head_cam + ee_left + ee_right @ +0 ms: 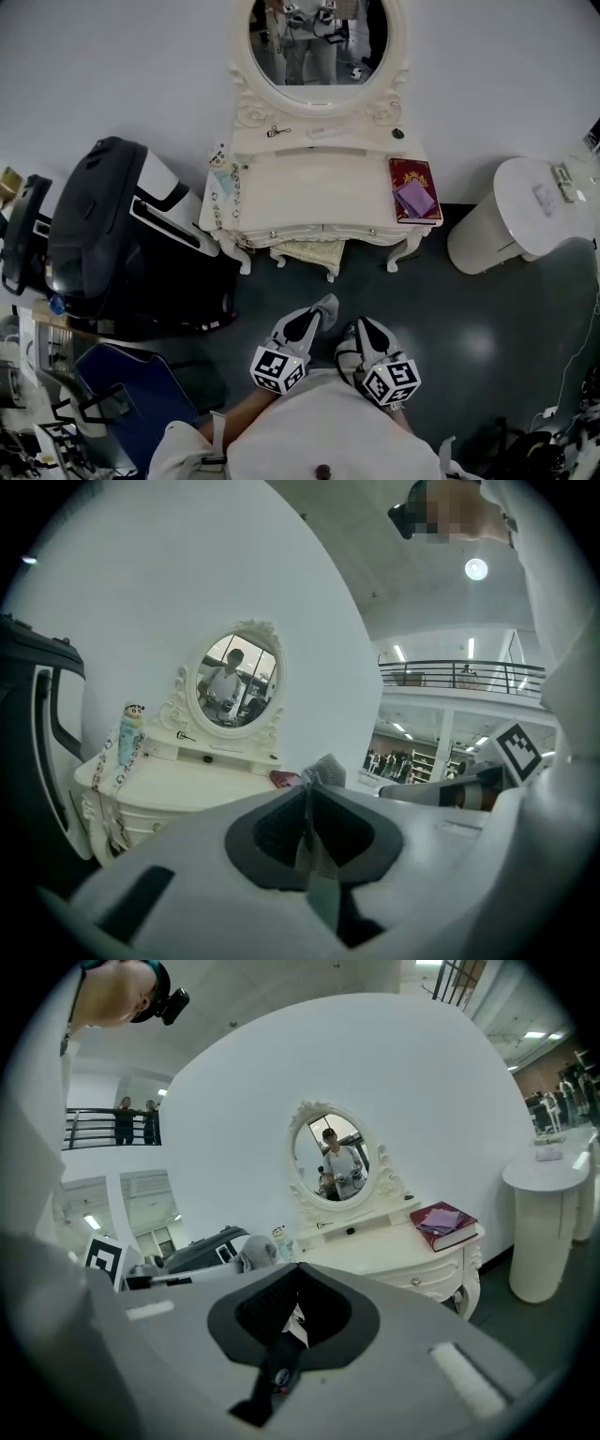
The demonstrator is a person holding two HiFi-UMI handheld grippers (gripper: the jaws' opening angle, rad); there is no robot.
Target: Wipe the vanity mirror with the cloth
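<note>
Grey cloth [325, 306] sticks out as a small crumpled tuft from the tip of the left hand-held gripper [316, 317], whose jaws are pressed together on it. In the left gripper view the tuft [328, 769] stands up just past the point where the jaws [307, 794] meet. The right hand-held gripper [361, 325] is just beside the left one, and its jaws are closed tip to tip [298, 1274]. Both are held low over the dark floor [469, 328], close to the person's body and well apart from the furniture. From the right gripper view the cloth [255, 1251] shows at the left, in front of the worktop's edge.

Straight ahead stands the oval vanity mirror [317, 42] in its carved cream frame, upright against the white wall [112, 66], with the person's reflection in the glass. Below it is the cream worktop [309, 192]. On the narrow shelf under the mirror lie an eyelash curler [277, 131] and a small dark round thing [397, 133]. At the worktop's right end a red book [408, 172] lies flat with a purple folded piece [415, 198] on top. At the left end a doll-shaped bottle [129, 738] stands with a string of beads [234, 187] near it. A cushioned stool [305, 253] is tucked under the front edge.

A black suitcase [103, 234] sits to the left of the vanity, and a white round pedestal table [525, 206] stands to its right.
</note>
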